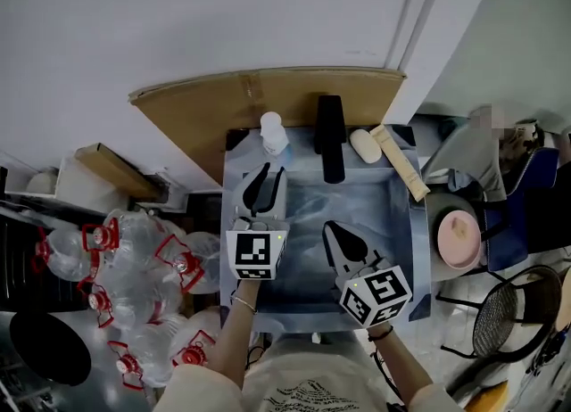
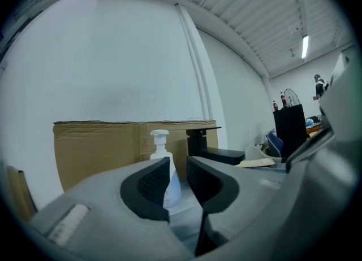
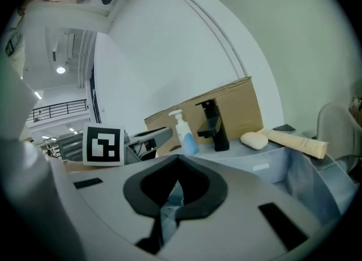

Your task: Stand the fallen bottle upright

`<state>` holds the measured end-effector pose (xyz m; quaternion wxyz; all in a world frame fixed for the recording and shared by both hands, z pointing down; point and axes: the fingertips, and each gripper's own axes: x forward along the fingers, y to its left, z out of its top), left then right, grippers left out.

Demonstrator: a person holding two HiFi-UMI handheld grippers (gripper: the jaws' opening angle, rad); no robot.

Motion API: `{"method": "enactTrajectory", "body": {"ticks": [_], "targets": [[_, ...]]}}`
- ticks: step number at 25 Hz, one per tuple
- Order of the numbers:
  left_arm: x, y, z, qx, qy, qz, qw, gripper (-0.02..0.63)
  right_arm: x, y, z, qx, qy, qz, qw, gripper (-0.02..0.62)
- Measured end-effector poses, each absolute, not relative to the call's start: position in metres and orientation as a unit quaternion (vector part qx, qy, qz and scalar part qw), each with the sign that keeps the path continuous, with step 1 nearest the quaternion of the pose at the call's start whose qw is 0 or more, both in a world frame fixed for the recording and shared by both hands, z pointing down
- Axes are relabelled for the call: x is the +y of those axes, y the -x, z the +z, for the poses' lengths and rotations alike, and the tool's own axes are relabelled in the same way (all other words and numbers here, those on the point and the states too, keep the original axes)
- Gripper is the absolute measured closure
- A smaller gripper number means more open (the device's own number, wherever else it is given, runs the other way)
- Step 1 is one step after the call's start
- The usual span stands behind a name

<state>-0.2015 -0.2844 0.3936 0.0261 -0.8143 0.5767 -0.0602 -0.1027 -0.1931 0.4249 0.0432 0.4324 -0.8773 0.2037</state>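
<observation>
A white pump bottle (image 1: 273, 132) with a pale blue body stands upright on the sink's far left corner, in front of a cardboard sheet. My left gripper (image 1: 272, 169) hovers over the sink (image 1: 398, 223) just short of the bottle and points at it. In the left gripper view its jaws (image 2: 177, 164) stand a narrow gap apart with nothing between them, and the bottle (image 2: 160, 147) shows beyond the gap. My right gripper (image 1: 328, 225) hangs over the middle of the basin, its tips (image 3: 178, 158) meeting and empty. The right gripper view shows the bottle (image 3: 185, 135) left of the faucet.
A black faucet (image 1: 330, 138) rises at the sink's back edge, with a soap bar (image 1: 365, 145) and a wooden stick (image 1: 399, 162) to its right. Cardboard (image 1: 268, 98) leans against the wall behind. Several water jugs (image 1: 134, 285) pile up on the left; a pink bowl (image 1: 459, 237) sits on the right.
</observation>
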Motion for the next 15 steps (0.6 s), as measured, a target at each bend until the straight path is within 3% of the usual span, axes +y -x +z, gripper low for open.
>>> {"method": "enactTrajectory", "body": {"ticks": [5,15], "targets": [[-0.253,0.198,0.39,0.573,0.817,-0.066,0.005,0.551,-0.191,0.09,0.398,-0.884,-0.433,0.177,0.021,0.591],[-0.195,0.182,0.365,0.536,0.841,-0.076,-0.014,0.58,-0.185,0.064,0.353,-0.891,-0.438,0.115,-0.024,0.591]]}}
